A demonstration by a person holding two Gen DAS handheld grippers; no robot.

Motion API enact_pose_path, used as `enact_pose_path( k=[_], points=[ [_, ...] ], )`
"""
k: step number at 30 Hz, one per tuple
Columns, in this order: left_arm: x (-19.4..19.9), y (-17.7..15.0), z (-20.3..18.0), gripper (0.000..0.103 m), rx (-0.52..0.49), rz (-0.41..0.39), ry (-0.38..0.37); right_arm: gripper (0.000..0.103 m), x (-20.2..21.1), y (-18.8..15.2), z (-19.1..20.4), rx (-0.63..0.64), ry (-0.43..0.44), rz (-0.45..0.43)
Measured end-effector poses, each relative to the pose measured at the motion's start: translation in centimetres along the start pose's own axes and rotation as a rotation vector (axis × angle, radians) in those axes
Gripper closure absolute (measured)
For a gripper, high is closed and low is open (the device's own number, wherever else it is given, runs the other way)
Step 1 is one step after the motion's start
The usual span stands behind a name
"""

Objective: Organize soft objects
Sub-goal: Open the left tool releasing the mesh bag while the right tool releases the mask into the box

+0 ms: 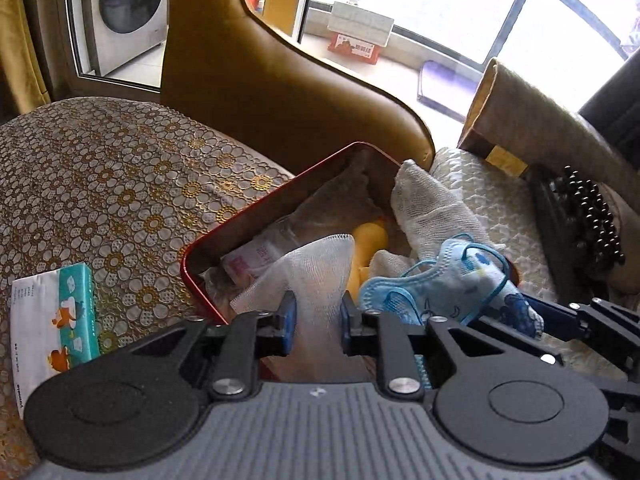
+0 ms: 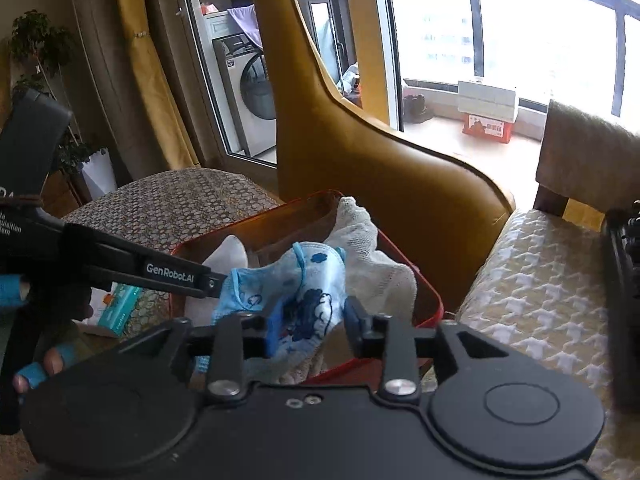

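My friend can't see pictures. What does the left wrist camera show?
The left gripper pinches a white gauze cloth over a red tin box stuffed with soft things. Beside it lies a blue cartoon face mask, held by the right gripper. The box sits on a flower-patterned cover.

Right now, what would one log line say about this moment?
left tool: shut on gauze | right tool: shut on mask | both over red box

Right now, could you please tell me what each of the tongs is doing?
Left tongs: shut on the white gauze cloth.
Right tongs: shut on the blue child's mask.
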State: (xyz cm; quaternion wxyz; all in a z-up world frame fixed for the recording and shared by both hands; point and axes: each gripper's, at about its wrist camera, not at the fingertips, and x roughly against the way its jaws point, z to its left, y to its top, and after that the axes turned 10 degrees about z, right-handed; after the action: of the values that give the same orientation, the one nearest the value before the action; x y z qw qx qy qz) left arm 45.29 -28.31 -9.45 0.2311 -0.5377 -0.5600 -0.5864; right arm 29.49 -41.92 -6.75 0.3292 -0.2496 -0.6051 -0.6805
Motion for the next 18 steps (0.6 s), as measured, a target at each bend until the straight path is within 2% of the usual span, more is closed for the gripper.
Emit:
enact_pose_path(
  k=[2, 4, 5, 9, 11, 18],
  points=[
    [0.3, -0.1, 0.0, 0.067, 0.006, -0.007, 0.000, 0.061, 0.2, -0.2, 0.1, 0.005, -0.001, -0.001],
    [0.7, -0.2, 0.0, 0.041, 0.008, -0.026, 0.015, 0.060, 0.3, -0.2, 0.3, 0.009, -0.008, 0.002],
    [1.1, -0.3, 0.0, 0.038, 0.009, -0.042, 0.025, 0.058, 0.4, -0.2, 0.3, 0.010, -0.012, 0.002],
    [2.2, -0.6, 0.3, 0.037, 0.014, -0.062, 0.015, 0.055, 0.9, -0.3, 0.6, 0.017, -0.027, -0.001],
    [2.9, -0.9, 0.4, 0.037, 0.012, -0.075, 0.013, 0.048, 1.3, -0.3, 0.7, 0.021, -0.034, -0.006],
    [6.3, -2.1, 0.6, 0.033, 0.000, -0.134, 0.020, 0.037, 3.1, -0.2, 1.3, 0.032, -0.044, -0.026]
  ],
)
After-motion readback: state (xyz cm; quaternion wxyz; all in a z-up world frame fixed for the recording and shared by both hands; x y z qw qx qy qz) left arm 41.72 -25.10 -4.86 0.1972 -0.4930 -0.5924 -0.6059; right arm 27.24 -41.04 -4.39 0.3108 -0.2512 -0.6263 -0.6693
